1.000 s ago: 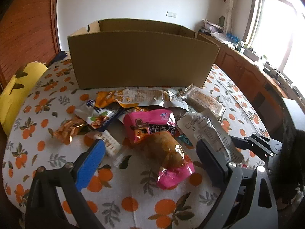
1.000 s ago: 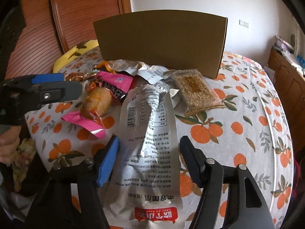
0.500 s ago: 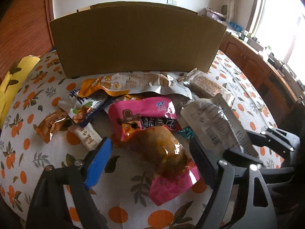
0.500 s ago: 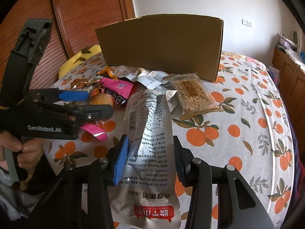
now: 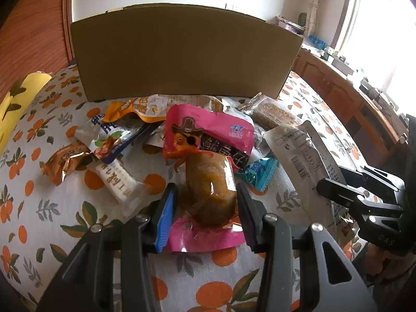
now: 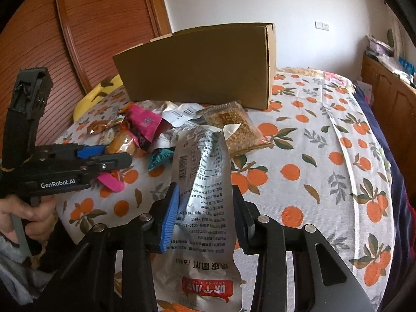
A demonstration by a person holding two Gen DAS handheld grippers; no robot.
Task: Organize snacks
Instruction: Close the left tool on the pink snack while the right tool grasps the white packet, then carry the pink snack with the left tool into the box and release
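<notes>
A pile of snack packets lies on the orange-print tablecloth (image 5: 65, 223) in front of a cardboard box (image 5: 182, 57). My left gripper (image 5: 206, 195) is shut on the pink packet with a brown snack (image 5: 209, 184), its fingers pressing both sides. My right gripper (image 6: 205, 202) is shut on the long silver packet (image 6: 205, 200) with a red label, pinching its middle. The silver packet also shows in the left wrist view (image 5: 309, 161), and the pink packet in the right wrist view (image 6: 140, 127).
Other snacks lie in the pile: an orange bag (image 5: 135, 109), a blue-white bag (image 5: 114, 140), a gold wrapper (image 5: 65, 161), a white bar (image 5: 117, 179), a teal wrapper (image 5: 257, 171), a clear granola pack (image 6: 234, 127). A yellow cushion (image 5: 18, 96) is at the left edge.
Both grippers have moved forward and down and closed: the left on the pink packet, the right on the silver packet, which now buckles between the fingers.
</notes>
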